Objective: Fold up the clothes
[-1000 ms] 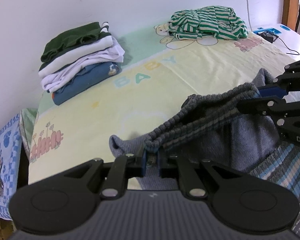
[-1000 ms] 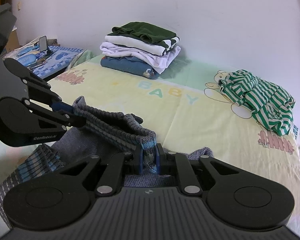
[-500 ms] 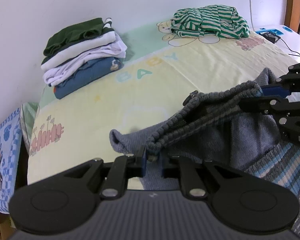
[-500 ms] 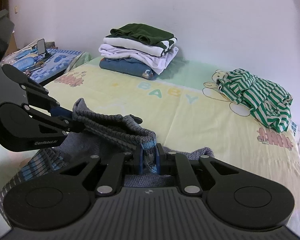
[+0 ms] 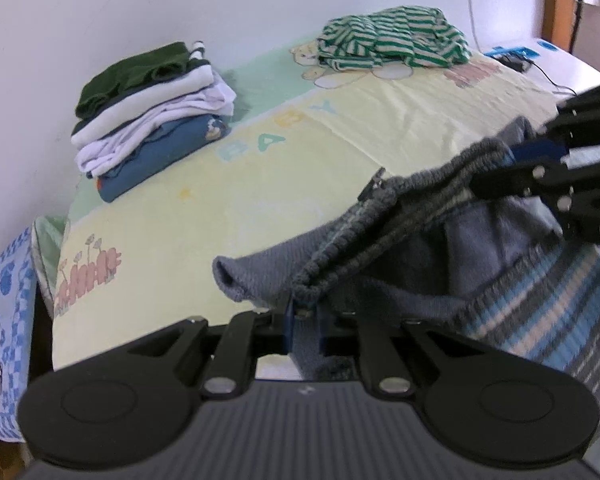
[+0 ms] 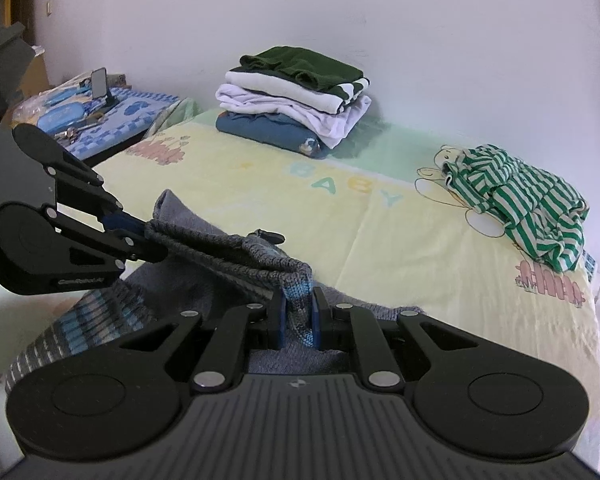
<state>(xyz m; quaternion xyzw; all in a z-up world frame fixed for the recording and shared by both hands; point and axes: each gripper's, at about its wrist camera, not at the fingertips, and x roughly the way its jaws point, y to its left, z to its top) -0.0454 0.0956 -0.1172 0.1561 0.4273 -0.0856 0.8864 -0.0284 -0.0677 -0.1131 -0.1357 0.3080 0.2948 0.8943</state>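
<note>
A grey knitted sweater [image 5: 472, 240] with blue and cream stripes lies on the near part of the bed, its ribbed edge lifted and stretched between both grippers. My left gripper [image 5: 302, 314] is shut on one end of that edge; in the right wrist view the left gripper [image 6: 148, 236] comes in from the left. My right gripper [image 6: 298, 312] is shut on the other end of the sweater [image 6: 236, 256], and in the left wrist view the right gripper [image 5: 512, 160] reaches in from the right. A zipper pull sticks up from the raised fold.
A stack of folded clothes [image 6: 296, 100] sits at the back by the wall on the yellow "BABY" sheet [image 6: 340, 216]. A crumpled green-striped garment [image 6: 524, 200] lies at the back right. A side table [image 6: 80, 120] with small items stands at the left. Cables [image 5: 548, 80] lie beyond the bed's right end.
Both grippers keep their hold on the sweater's edge. The view from the left gripper has tilted slightly, and the stretched edge sits a little lower and flatter over the bed.
</note>
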